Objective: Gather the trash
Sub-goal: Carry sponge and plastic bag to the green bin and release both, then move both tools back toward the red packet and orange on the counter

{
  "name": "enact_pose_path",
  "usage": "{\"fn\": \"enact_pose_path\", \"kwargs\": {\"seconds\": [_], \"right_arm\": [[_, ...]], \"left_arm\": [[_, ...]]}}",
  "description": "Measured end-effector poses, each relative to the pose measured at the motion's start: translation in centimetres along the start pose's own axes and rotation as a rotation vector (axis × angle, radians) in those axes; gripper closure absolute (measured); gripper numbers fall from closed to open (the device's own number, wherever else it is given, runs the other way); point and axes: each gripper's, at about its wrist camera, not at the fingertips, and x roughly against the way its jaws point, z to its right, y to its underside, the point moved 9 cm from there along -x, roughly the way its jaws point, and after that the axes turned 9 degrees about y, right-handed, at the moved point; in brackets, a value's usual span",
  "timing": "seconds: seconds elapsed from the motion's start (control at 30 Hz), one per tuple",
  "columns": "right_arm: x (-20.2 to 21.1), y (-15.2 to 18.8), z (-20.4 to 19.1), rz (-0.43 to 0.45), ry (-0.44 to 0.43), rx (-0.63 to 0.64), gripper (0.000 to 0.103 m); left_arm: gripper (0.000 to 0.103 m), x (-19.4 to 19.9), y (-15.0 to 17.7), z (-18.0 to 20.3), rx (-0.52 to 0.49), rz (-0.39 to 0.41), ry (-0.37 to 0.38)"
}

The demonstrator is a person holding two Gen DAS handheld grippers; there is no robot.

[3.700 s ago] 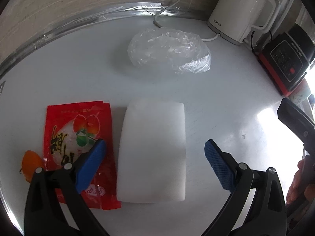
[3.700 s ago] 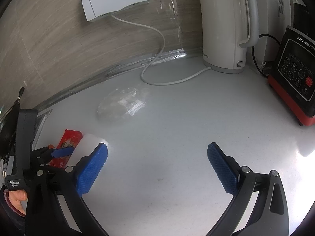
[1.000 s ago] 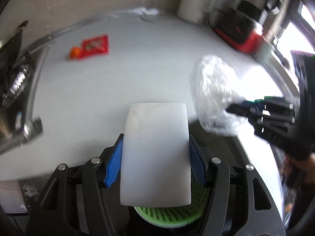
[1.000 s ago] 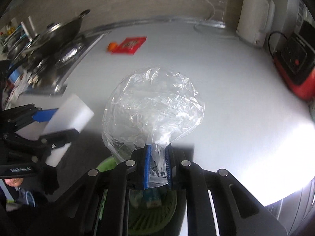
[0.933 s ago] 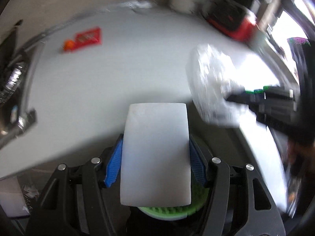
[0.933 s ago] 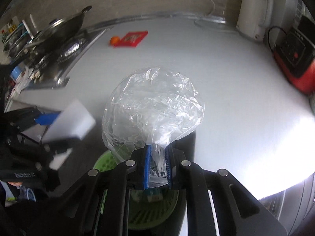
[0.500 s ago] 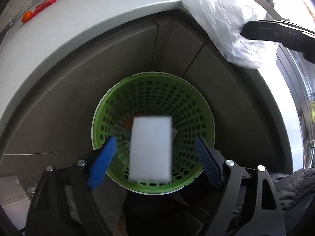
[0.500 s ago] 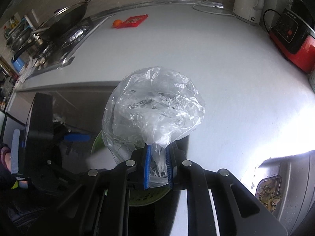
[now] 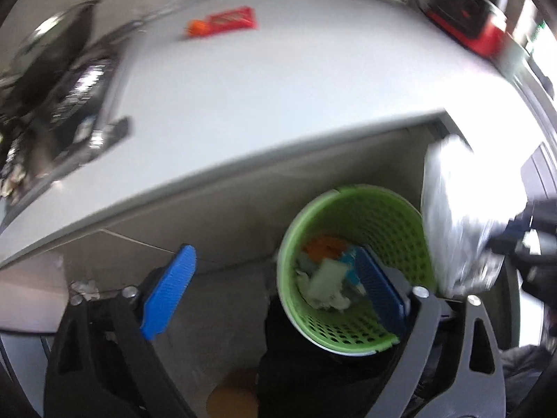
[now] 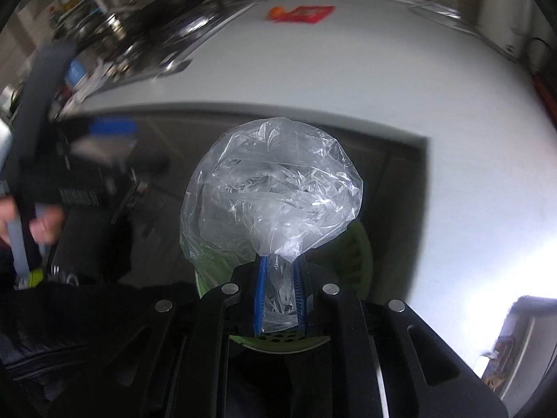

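A green perforated basket (image 9: 365, 216) stands on the floor under the counter edge. A pale white block (image 9: 325, 275) lies inside it among other scraps. My left gripper (image 9: 275, 287) hangs over the basket's left rim, its jaws opening with nothing between them. My right gripper (image 10: 280, 296) is shut on the neck of a crumpled clear plastic bag (image 10: 275, 191), which hangs above the basket (image 10: 355, 254). In the left wrist view the bag (image 9: 459, 216) is at the basket's right rim. A red packet (image 9: 229, 21) and an orange scrap (image 9: 196, 28) lie far back on the counter.
The white countertop (image 9: 278, 97) ends in a straight edge above grey cabinet fronts. A stove with a pan (image 9: 69, 80) is at the left, a red and black appliance (image 9: 466, 24) at the right. A hand (image 10: 45, 226) holds the blurred left gripper.
The white block has left the left jaws and dropped into the basket. The left jaws have spread and shifted left. The right gripper has carried the bag off the counter to above the basket.
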Motion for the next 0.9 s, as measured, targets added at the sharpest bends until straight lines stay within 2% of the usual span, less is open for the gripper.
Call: {"fn": "enact_pose_path", "kwargs": {"seconds": [0.03,0.1,0.13,0.17,0.23,0.3,0.37,0.43,0.63,0.9], "right_arm": [[-0.3,0.1,-0.3,-0.006,-0.002,0.013,0.085],[-1.6,0.2,-1.1,-0.027,0.007,0.047,0.061],[-2.1,0.3,-1.3,-0.034,0.016,0.059,0.038],[-2.8,0.3,-1.4,-0.041,0.036,0.069,0.03],[-3.4,0.3,-1.6,-0.046,0.042,0.076,0.03],[-3.7,-0.1,-1.7,-0.055,0.041,0.068,0.025],[-3.0,-1.0,-1.4,-0.031,0.062,0.065,0.012],[-2.1,-1.4,-1.1,-0.002,0.079,0.06,0.005],[0.6,-4.9,0.2,0.081,0.123,0.017,0.002],[1.2,-11.1,1.7,0.155,0.156,-0.046,0.002]], "left_arm": [[0.013,0.5,-0.3,-0.7,0.011,0.014,-0.019],[0.013,0.9,-0.6,-1.8,0.032,0.026,-0.04],[0.013,1.0,-0.7,-2.2,0.043,0.031,-0.047],[0.013,1.1,-0.8,-2.6,0.057,0.038,-0.05],[0.013,1.0,-1.2,-3.0,0.088,0.043,-0.041],[0.013,0.8,-1.5,-2.9,0.11,0.051,-0.032],[0.013,0.8,-1.7,-3.0,0.112,0.057,-0.03],[0.013,0.9,-1.9,-3.0,0.106,0.065,-0.039],[0.013,1.6,-3.4,-3.9,0.107,0.09,-0.03],[0.01,1.0,-9.4,-6.0,0.045,0.141,-0.03]]}}
